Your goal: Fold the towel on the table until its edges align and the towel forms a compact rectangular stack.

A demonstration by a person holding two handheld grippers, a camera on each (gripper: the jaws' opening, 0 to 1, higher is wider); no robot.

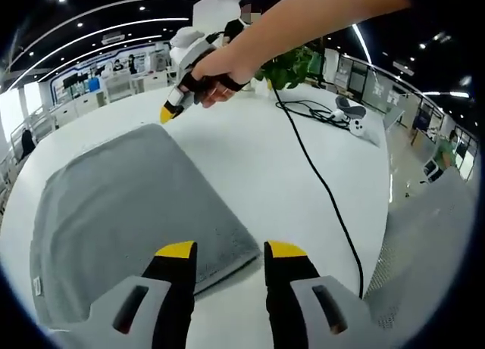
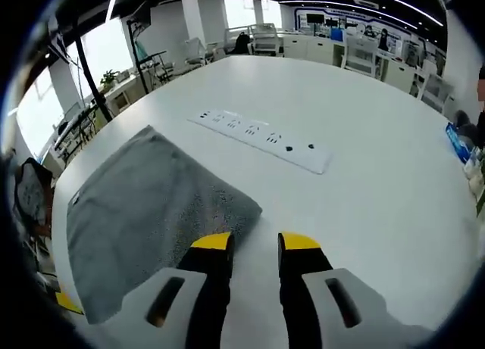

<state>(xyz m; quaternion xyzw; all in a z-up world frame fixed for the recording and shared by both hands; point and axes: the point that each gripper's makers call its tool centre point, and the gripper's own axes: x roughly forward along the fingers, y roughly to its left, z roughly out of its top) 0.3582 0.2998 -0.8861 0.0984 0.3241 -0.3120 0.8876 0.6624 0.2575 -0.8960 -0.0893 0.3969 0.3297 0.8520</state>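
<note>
Nubby cloth towel (image 1: 129,213) (matt table (image 2: 364,137))

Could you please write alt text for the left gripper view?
A grey towel lies folded on a white table, with the left gripper open above its near corner. Beyond, a hand holds the right gripper; a black cable crosses the table.

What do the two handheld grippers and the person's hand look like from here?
Each gripper, left and right, has two black jaws with yellow tips, set in pale grey housings with dark slots. The right gripper, seen in the left gripper view, has a white body. The hand wears a black strap; the forearm is bare.
</note>
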